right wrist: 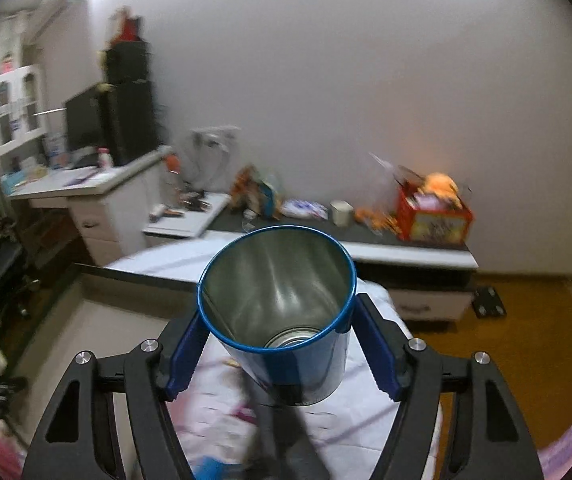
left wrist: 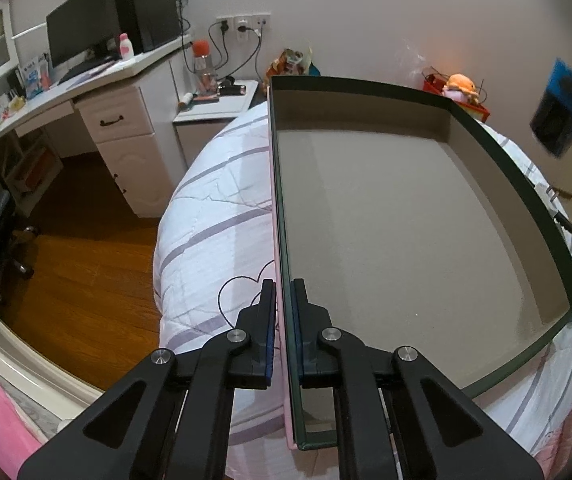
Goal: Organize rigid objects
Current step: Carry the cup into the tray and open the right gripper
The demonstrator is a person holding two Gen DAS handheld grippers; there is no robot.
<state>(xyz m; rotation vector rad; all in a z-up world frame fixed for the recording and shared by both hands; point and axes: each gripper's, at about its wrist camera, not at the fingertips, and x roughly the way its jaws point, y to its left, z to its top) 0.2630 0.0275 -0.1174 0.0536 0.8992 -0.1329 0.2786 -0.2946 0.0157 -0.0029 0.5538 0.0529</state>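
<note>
The left gripper (left wrist: 284,296) clamps the box (left wrist: 518,184) wall, over the bed (left wrist: 214,216); the right gripper (right wrist: 282,344) grips an open blue tin (right wrist: 278,312) above the bed.

- White corner desk (left wrist: 98,76) bearing a black flat monitor (left wrist: 82,32)
- Orange plush toy (left wrist: 462,85) in a red cardboard box (right wrist: 434,218)
- White striped quilt (left wrist: 214,208)
- Brown wooden floor (left wrist: 78,240)

I see a bed (left wrist: 214,216) under a white quilt with purple stripes; the shallow open box (left wrist: 386,216) rests on it.
</note>
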